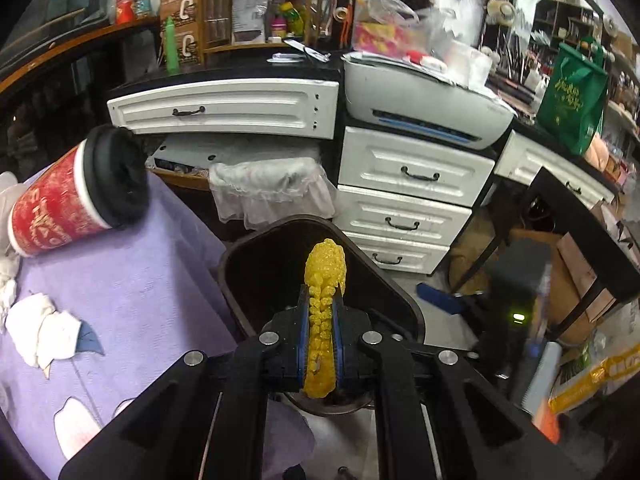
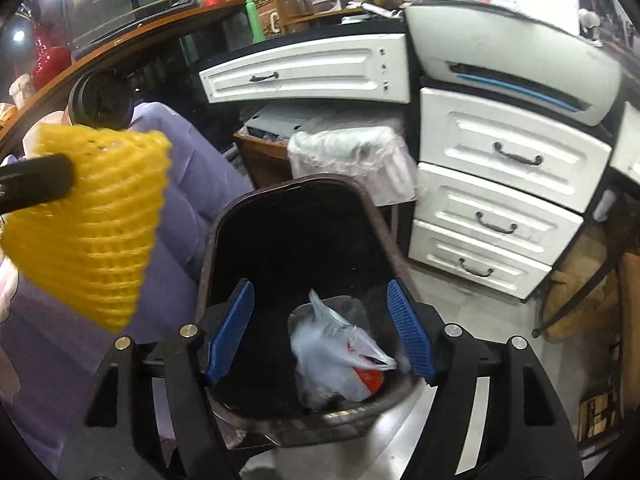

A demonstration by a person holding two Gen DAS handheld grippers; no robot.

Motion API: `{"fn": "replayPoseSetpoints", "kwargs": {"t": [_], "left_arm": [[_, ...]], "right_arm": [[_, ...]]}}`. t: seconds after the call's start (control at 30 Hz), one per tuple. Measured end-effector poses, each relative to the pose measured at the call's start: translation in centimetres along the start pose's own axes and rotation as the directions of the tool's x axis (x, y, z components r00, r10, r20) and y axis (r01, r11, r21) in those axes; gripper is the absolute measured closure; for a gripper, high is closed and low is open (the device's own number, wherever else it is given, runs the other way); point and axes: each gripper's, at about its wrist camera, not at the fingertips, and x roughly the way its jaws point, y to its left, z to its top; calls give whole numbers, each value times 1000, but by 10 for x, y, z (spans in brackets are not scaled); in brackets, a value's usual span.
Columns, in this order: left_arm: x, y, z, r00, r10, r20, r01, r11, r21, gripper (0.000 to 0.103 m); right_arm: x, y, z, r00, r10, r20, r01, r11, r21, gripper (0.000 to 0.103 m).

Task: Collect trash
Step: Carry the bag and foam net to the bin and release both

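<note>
My left gripper [image 1: 322,294] is shut on a yellow foam fruit net [image 1: 325,280] and holds it over the near side of a dark trash bin [image 1: 240,256]. In the right wrist view the net [image 2: 88,224] hangs at the left, above the purple cloth beside the bin [image 2: 208,264]. My right gripper [image 2: 320,320] is open and empty above the bin's mouth. A white plastic bag with something orange [image 2: 340,356] lies inside the bin. A red paper cup with a black lid [image 1: 76,196] lies tilted on the purple cloth [image 1: 132,292], next to crumpled white tissue [image 1: 40,328].
A white-lined waste basket [image 1: 268,188] stands behind the bin. White drawers [image 1: 412,184] and a printer [image 1: 424,100] are at the right. A cluttered black counter and shelves fill the back. A green bag [image 1: 572,96] sits at the far right.
</note>
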Motion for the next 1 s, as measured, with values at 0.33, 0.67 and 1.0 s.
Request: {"fn": "replayPoseSetpoints", "kwargs": {"t": [0.33, 0.67, 1.0], "left_arm": [[45, -23, 0, 997, 21, -73, -17, 999, 46, 93], [75, -29, -9, 989, 50, -139, -40, 996, 77, 93], [91, -34, -11, 982, 64, -175, -45, 993, 112, 83]], "right_arm": [[-49, -45, -23, 998, -59, 30, 56, 994, 92, 27], [-74, -59, -38, 996, -83, 39, 79, 992, 101, 27], [-79, -61, -37, 995, -90, 40, 85, 990, 112, 27]]}}
